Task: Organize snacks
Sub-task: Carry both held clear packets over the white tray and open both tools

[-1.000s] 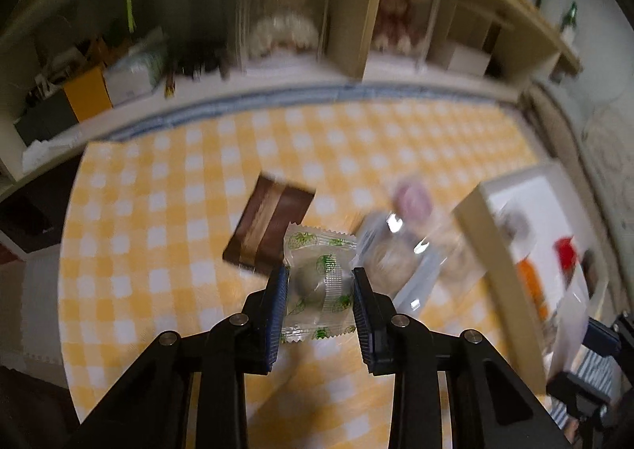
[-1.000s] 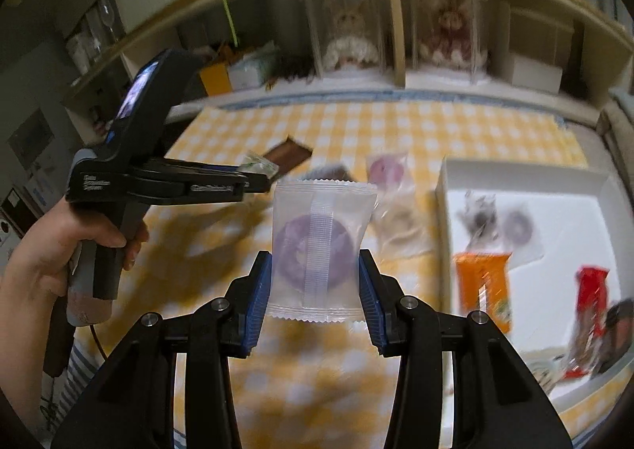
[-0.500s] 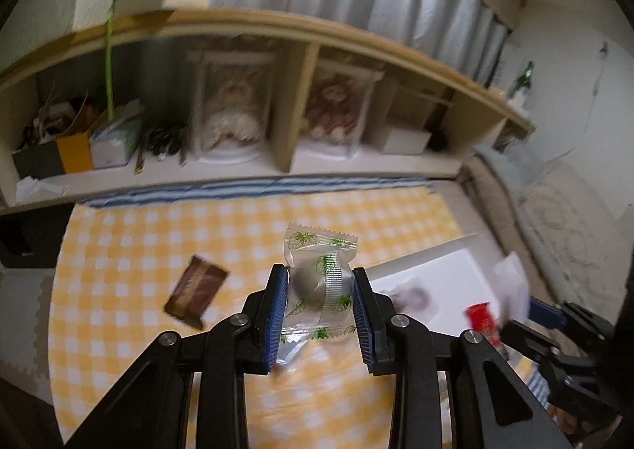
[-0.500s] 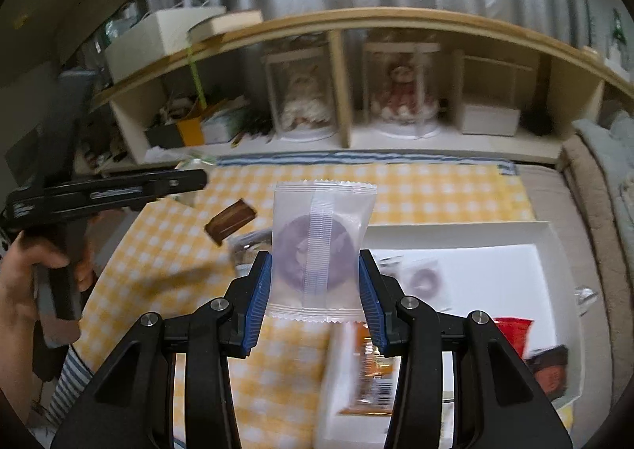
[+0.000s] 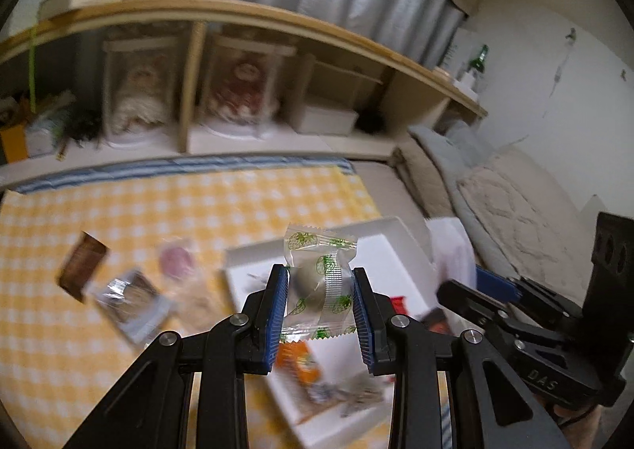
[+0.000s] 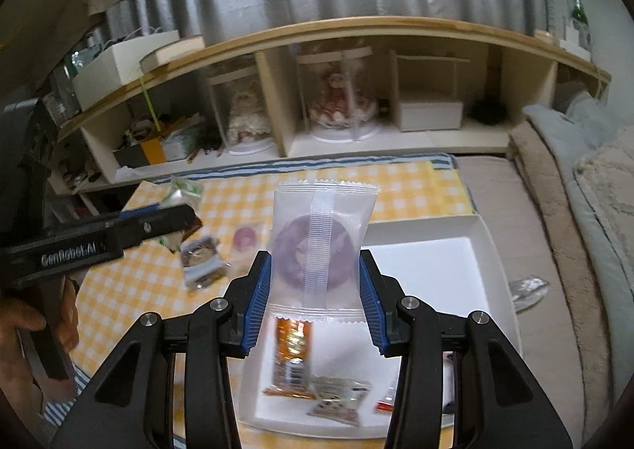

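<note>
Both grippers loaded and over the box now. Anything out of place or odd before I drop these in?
One thing: a clear wrapper lies off the yellow cloth, on the floor right of the white box. Otherwise the left gripper and right gripper each hold a sealed packet squarely; nothing looks spilled.

My left gripper (image 5: 319,300) is black with ribbed blue pads (image 5: 278,306), as is my right gripper (image 6: 316,298). The clear crinkly sweet wrapper (image 5: 321,282) carries green strawberry prints around a dark grey-green ball. The frosted white plastic packet (image 6: 321,247) shows a purple ring through it. Below lies a yellow-and-white checked cloth (image 6: 400,187) with a blue-striped edge. The shallow cardboard tray (image 6: 432,271) is white, holding an orange foil pack (image 6: 291,358). A brown striped bar (image 5: 82,267) lies on the checks.
</note>
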